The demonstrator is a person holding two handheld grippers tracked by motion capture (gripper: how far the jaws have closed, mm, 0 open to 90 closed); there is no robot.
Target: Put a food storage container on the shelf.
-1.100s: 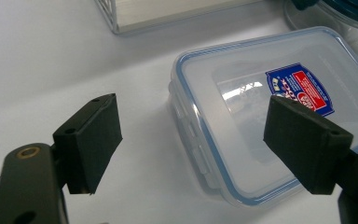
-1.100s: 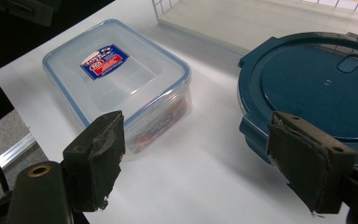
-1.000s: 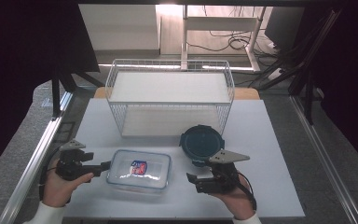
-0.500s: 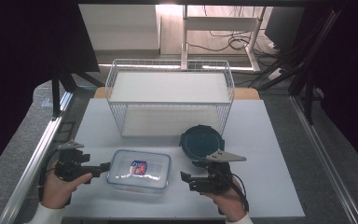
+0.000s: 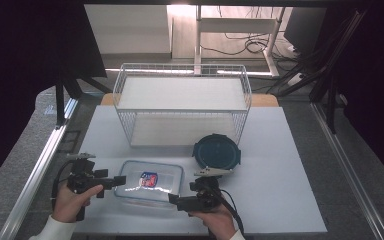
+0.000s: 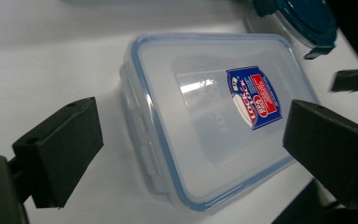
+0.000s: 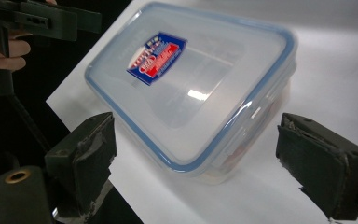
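Both jaw pairs spread wide: left gripper (image 5: pixel 120 179) and right gripper (image 5: pixel 172 199) flank the clear lidded box (image 5: pixel 150 181) near the worktop's (image 5: pixel 280 165) front edge.

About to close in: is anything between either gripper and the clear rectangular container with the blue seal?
Nothing visible. The clear rectangular container lies directly ahead of the open left gripper and right gripper; the round dark-blue lid sits beyond.

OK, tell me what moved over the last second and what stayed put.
The right gripper came down and left, from beside the round blue lid to the near right corner of the clear box; its jaws stand open around that corner without closing. The left gripper barely shifted, open at the box's left end. Box, lid and wire basket stayed where they were.
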